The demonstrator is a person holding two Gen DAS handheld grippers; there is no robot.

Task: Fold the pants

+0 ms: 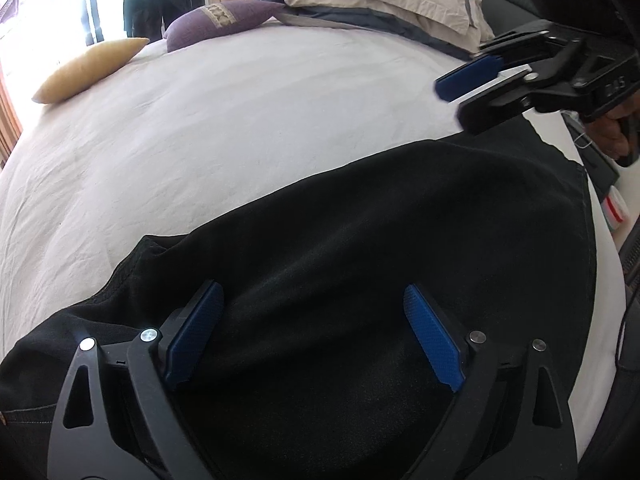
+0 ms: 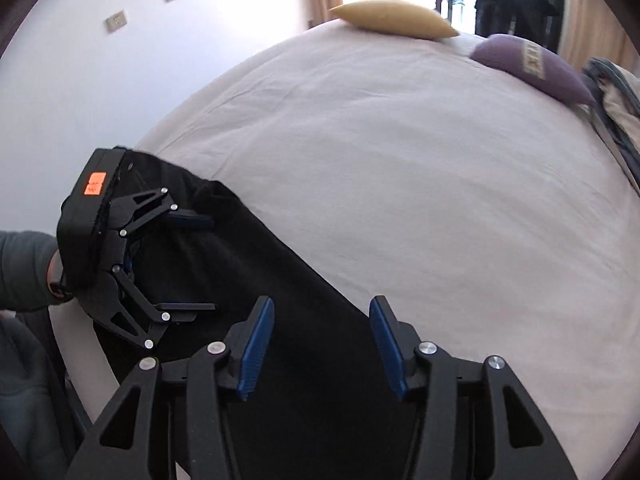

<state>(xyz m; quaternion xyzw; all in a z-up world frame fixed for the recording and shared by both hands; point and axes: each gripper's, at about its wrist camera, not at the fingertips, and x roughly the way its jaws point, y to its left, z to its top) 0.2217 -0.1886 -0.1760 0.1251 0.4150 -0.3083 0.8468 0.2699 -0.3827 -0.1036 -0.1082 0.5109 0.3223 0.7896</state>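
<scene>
Both my grippers hang released over the black fabric pants (image 1: 360, 240) on the white-sheeted bed (image 1: 200, 128): left gripper (image 1: 314, 336) spread wide, right gripper (image 2: 322, 344) narrower, neither grasping cloth.

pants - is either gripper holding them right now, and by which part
Neither. The left gripper and right gripper both hang open over the black pants, pads off the cloth.
</scene>
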